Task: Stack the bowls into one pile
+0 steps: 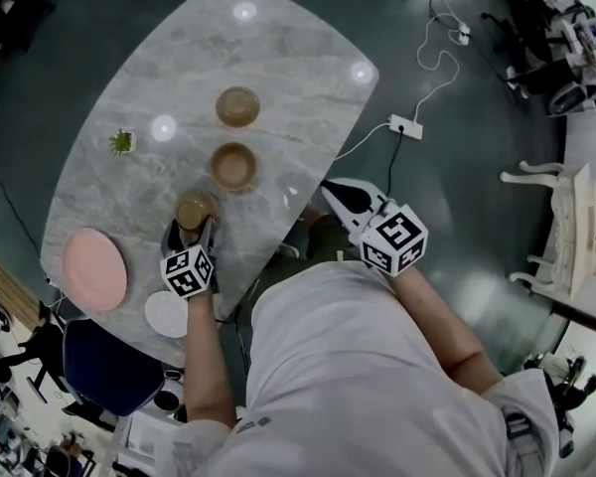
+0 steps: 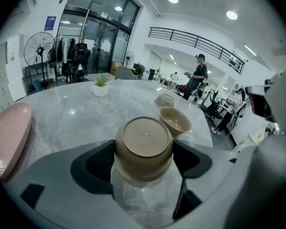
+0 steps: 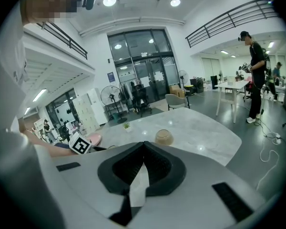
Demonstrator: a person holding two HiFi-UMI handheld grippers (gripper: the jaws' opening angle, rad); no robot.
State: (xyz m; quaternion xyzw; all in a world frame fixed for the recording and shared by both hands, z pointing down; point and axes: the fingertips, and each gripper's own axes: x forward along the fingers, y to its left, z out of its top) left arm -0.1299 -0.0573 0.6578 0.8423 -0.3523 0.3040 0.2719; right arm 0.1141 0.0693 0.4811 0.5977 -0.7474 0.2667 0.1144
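Observation:
Three brown bowls are on or over the marble table [image 1: 278, 58]. The far bowl [image 1: 237, 106] and the middle bowl [image 1: 233, 166] stand on it in a line. The near bowl [image 1: 194, 210] sits between the jaws of my left gripper [image 1: 191, 231]. In the left gripper view this bowl [image 2: 145, 140] shows its flat base, and the pads press on both its sides; the middle bowl [image 2: 175, 119] stands upright just beyond it, the far bowl [image 2: 165, 99] behind that. My right gripper [image 1: 338, 191] is shut and empty beside the table's right edge; the right gripper view shows only the far bowl [image 3: 164, 137].
A pink plate [image 1: 93, 268] and a small white plate [image 1: 166, 314] lie at the near left end. A small potted plant [image 1: 122, 142] stands left of the bowls. A chair [image 1: 109, 366] is by the table, and a power strip [image 1: 405, 126] lies on the floor.

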